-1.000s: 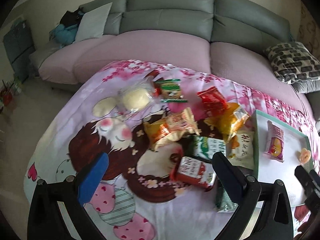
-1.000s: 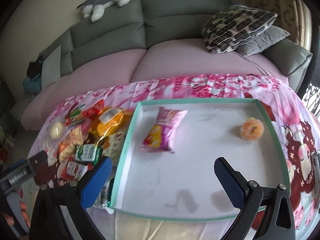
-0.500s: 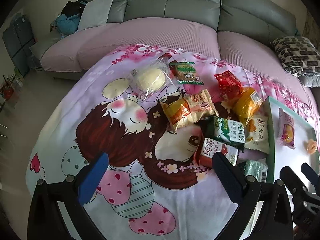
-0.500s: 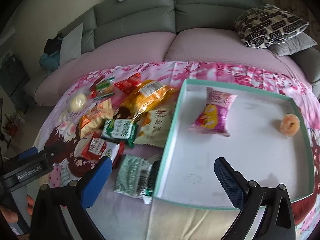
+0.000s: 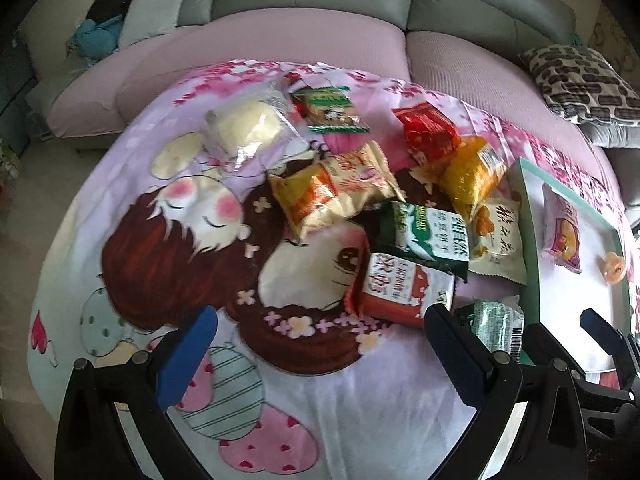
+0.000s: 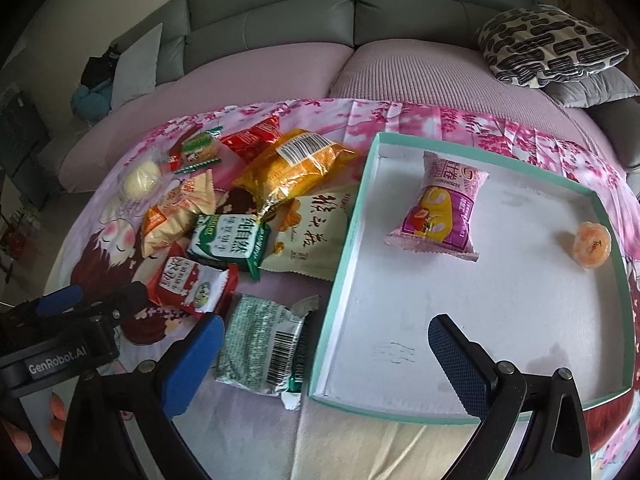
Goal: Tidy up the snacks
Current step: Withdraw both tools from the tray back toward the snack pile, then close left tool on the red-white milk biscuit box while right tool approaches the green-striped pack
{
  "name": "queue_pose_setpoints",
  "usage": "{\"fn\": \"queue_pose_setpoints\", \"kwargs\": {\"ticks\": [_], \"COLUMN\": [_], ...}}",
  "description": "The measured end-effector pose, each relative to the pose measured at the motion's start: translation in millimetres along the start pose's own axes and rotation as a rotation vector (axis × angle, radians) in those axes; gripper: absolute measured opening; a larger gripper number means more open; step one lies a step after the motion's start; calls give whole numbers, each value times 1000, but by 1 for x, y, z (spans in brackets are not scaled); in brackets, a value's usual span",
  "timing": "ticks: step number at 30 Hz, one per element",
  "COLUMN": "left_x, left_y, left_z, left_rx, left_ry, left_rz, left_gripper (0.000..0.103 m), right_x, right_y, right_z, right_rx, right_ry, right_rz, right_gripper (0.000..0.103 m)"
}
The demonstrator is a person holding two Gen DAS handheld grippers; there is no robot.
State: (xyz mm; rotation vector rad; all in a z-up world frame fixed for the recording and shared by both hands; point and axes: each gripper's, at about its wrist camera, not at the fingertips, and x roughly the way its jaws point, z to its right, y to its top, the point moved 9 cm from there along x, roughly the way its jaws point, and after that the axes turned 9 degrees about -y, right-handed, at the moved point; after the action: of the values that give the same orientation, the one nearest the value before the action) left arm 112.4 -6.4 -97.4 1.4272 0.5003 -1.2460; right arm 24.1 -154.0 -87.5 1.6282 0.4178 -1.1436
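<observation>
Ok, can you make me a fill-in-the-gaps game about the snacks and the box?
1. The tray holds a pink packet and a small ____ jelly cup.
2. The number of snacks inside the tray is ____.
3. The green milk carton lies ____ the tray.
4. Both the left tool and the right tool are ____ and hold nothing.

Missing words: orange; two; outside; open

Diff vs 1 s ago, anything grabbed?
Nothing grabbed. Right claw swung left from over the tray toward the green packet beside it. Left claw drew back slightly. Both open, snacks unmoved.
</observation>
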Motion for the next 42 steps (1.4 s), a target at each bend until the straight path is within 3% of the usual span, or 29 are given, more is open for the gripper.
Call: {"fn": "queue_pose_setpoints", "kwargs": {"ticks": [12,19,23,29,35,39,42], "left_x": [36,56,68,67,67,63,61], "left_y": [3,8,9,11,11,10,8], "left_z": [30,46,45,27,24,26,28], "left_rx": [7,51,58,-9,-44,-34,-34], "left_ry": [-124,-136,-100,-95,-129,-154,-168], "left_rz": [-65,-91,-108,-100,-107,-104,-105], "left_gripper": [103,103,103,102,88,71,65], "right_x": [6,8,8,7,7,6,5], "right_y": [0,0,0,-1,-2,-2,-2], "right_z": [18,23,22,18,14,9,5], "right_rx": [36,51,47,34,21,8,-1], "right_ry": [-32,-43,-46,-41,-34,-24,-16], "right_rz": [-24,-32,-30,-28,-27,-22,-20], "right_gripper": [103,103,103,103,103,103,103]}}
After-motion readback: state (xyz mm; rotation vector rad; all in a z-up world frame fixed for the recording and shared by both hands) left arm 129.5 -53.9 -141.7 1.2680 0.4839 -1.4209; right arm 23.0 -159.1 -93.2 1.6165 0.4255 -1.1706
